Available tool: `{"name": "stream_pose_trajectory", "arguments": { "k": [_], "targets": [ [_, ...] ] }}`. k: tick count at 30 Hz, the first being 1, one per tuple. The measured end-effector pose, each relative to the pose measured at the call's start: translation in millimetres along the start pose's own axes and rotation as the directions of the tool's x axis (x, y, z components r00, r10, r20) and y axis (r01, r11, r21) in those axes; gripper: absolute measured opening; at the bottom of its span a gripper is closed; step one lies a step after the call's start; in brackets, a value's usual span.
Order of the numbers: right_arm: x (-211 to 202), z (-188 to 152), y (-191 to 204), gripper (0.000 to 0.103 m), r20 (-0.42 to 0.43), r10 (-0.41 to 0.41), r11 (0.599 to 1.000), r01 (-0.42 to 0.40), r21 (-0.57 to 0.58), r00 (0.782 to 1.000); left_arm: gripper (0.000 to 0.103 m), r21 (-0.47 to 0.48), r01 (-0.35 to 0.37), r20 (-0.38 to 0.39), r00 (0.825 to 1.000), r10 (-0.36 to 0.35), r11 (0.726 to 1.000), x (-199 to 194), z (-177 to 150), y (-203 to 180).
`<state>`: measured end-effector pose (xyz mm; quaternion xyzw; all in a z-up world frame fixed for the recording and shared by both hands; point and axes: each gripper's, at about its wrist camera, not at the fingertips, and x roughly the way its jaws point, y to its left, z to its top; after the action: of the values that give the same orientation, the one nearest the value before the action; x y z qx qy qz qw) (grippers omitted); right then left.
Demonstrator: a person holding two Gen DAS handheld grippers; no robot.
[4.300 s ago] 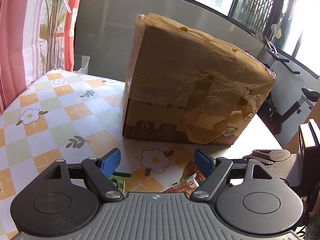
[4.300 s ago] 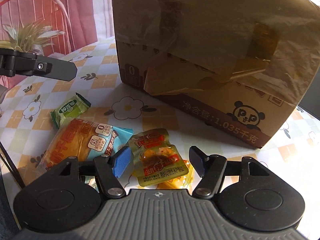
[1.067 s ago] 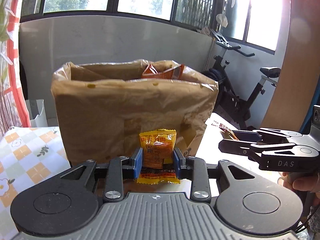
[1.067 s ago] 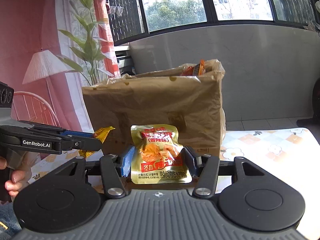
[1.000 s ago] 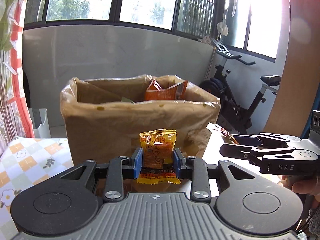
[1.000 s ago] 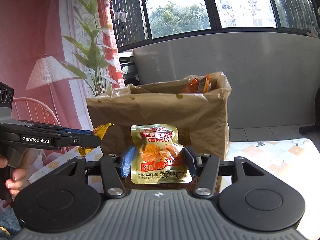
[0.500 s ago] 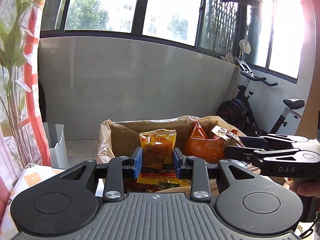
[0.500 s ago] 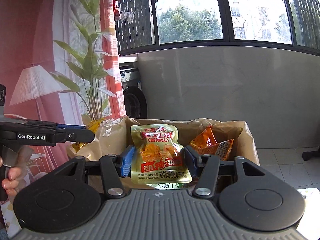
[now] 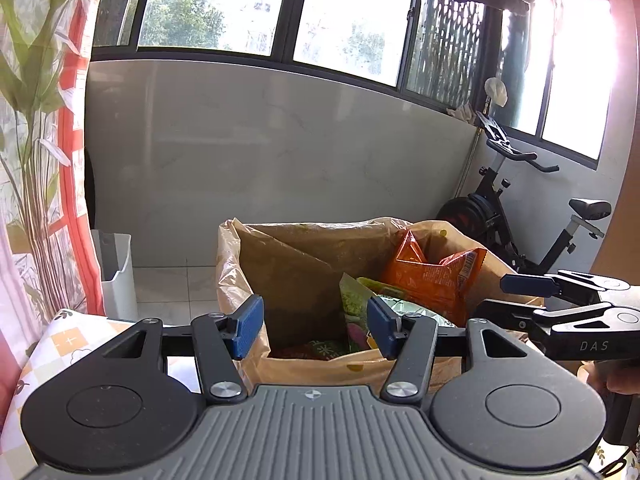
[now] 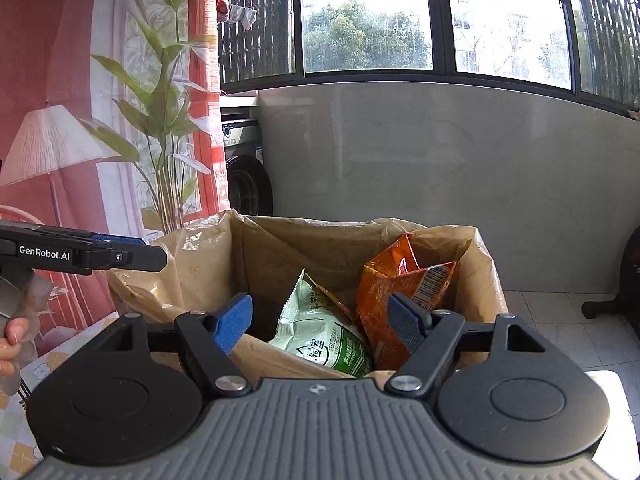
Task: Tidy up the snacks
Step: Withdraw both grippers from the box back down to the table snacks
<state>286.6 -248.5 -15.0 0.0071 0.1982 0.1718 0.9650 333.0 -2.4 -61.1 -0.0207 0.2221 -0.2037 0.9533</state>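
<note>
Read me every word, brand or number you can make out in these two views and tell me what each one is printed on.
"GenRobot.AI": side of the left gripper, seen from the right wrist view.
"DAS": side of the right gripper, seen from the left wrist view.
Green snack bag: white print, too small to read.
Orange snack bag: barcode and print, too blurred to read.

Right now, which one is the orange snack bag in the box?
Find the big brown box lined with crinkly plastic. Inside, on the right, the orange bag stands upright. It has a barcode and a torn-open top, unlike the pale green bag lying beside it.
</note>
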Motion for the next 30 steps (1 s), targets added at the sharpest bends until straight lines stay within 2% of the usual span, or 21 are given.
{"name": "stream_pose_trajectory", "arguments": {
  "k": [9,14,22,24,30],
  "targets": [
    [-50,-18,17,0.077,0.066,0.033,0.993,-0.04,0.108,0.997,0.06,-0.034,-0.003,-0.027,1.0,0.002,0.999,-49,-21,13],
    [-62,-38,34,0.077,0.061,0.045,0.989,-0.053,0.135,0.997,0.06,-0.042,-0.012,-0.065,0.998,0.009,0.999,-68,-43,25],
    [-51,-86,58,0.077,-0.057,0.072,0.979,-0.06,0.197,0.996,0.06,-0.068,-0.028,-0.139,0.99,0.019,0.997,-82,-93,41],
    [-48,-98,63,0.077,-0.09,0.076,0.976,-0.055,0.213,0.993,0.06,-0.08,-0.051,-0.148,0.988,0.038,0.995,-83,-107,45],
    [-41,-127,79,0.08,-0.191,0.135,0.971,-0.092,0.22,0.972,0.06,-0.132,-0.089,-0.18,0.982,0.065,0.987,-77,-135,47]
  ]
}}
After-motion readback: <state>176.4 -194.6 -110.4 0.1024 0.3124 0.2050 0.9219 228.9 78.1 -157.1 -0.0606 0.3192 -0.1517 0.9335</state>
